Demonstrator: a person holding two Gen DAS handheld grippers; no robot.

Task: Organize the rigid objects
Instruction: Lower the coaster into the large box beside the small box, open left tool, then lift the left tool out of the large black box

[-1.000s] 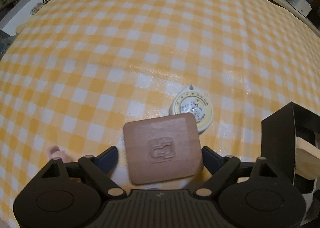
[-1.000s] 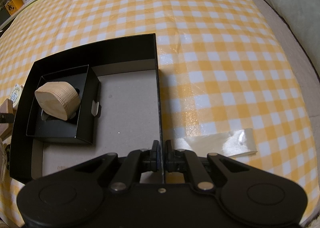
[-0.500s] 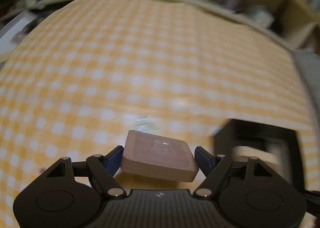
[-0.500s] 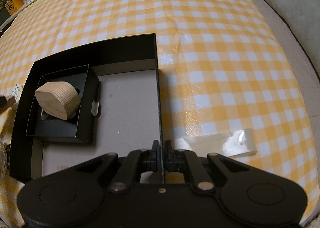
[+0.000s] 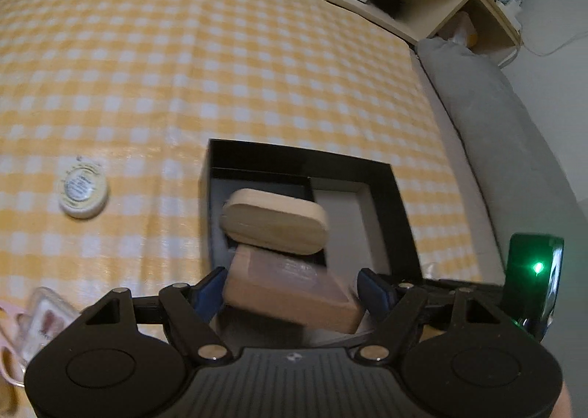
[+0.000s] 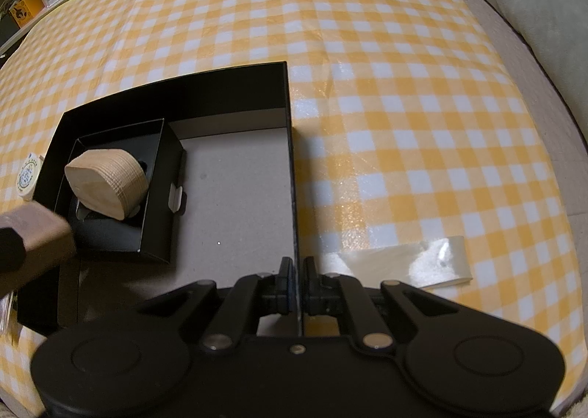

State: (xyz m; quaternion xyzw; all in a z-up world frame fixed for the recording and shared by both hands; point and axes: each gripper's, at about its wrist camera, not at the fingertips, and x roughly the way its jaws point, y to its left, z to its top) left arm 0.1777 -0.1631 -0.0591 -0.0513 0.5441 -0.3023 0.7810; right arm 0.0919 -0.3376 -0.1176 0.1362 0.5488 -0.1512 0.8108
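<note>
My left gripper [image 5: 290,289] is shut on a flat brown wooden block [image 5: 290,289] and holds it in the air over the near left part of the black box [image 5: 400,197]. The block also shows at the left edge of the right wrist view [image 6: 33,238]. A pale wooden block [image 6: 108,181] leans inside a smaller black tray [image 6: 158,219] within the box; it also shows in the left wrist view [image 5: 275,221]. My right gripper [image 6: 298,284] is shut on the box's right wall [image 6: 293,175].
A round white tape measure [image 5: 82,192] lies on the yellow checked cloth left of the box, also in the right wrist view [image 6: 27,175]. A clear tape strip [image 6: 419,263] lies right of the box. A grey cushion [image 5: 514,146] borders the right side. A small packet [image 5: 40,319] lies near left.
My left gripper lifted the brown block off the cloth beside the tape measure and carried it right, over the box. My right gripper stayed clamped on the box wall.
</note>
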